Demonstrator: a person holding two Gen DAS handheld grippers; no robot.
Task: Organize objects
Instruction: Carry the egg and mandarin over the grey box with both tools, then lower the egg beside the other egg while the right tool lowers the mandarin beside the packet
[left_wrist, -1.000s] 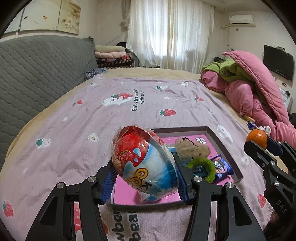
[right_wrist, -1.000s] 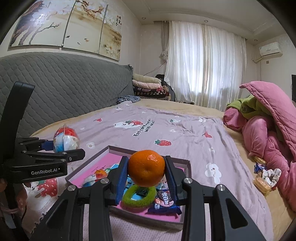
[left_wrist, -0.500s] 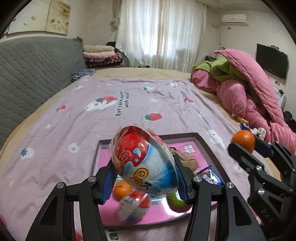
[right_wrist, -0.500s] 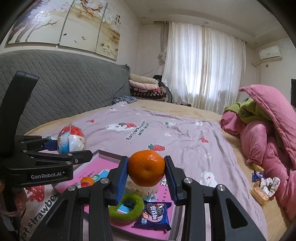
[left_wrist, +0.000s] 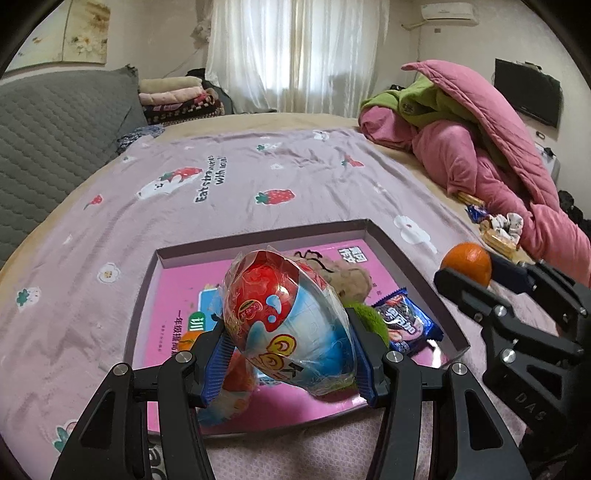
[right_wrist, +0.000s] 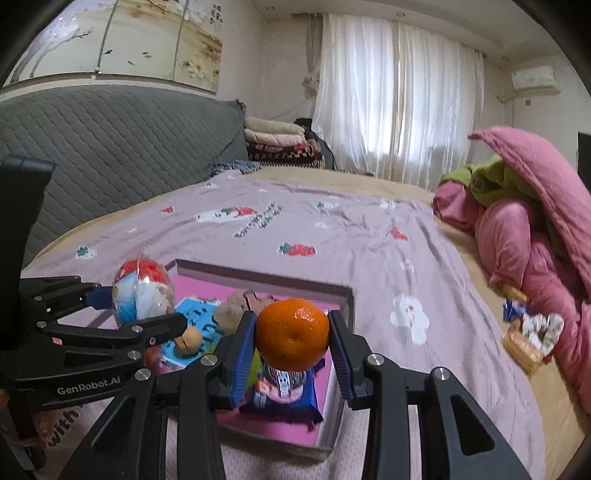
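Observation:
My left gripper (left_wrist: 291, 332) is shut on a red-and-blue wrapped toy egg (left_wrist: 288, 321) and holds it above the near part of a pink tray (left_wrist: 177, 284) on the bed. My right gripper (right_wrist: 291, 336) is shut on an orange (right_wrist: 292, 334) above the tray's right side (right_wrist: 345, 295). In the tray lie a beige plush (left_wrist: 351, 280), a green hair ring (left_wrist: 369, 321), a blue cookie packet (left_wrist: 408, 323), a second wrapped egg (left_wrist: 232, 391) and a small orange (left_wrist: 186, 339). The egg (right_wrist: 142, 295) and the left gripper also show in the right wrist view.
The tray sits on a lilac strawberry-print sheet (left_wrist: 240, 177). A pink and green quilt heap (left_wrist: 480, 147) lies at the right with snack packets (left_wrist: 498, 229) by it. A grey headboard (left_wrist: 48, 140) and folded blankets (left_wrist: 177, 96) are at the left and back.
Both grippers have moved on over the tray with their loads still held; the tray now sits more squarely under them. The second egg and small orange in the tray stay put.

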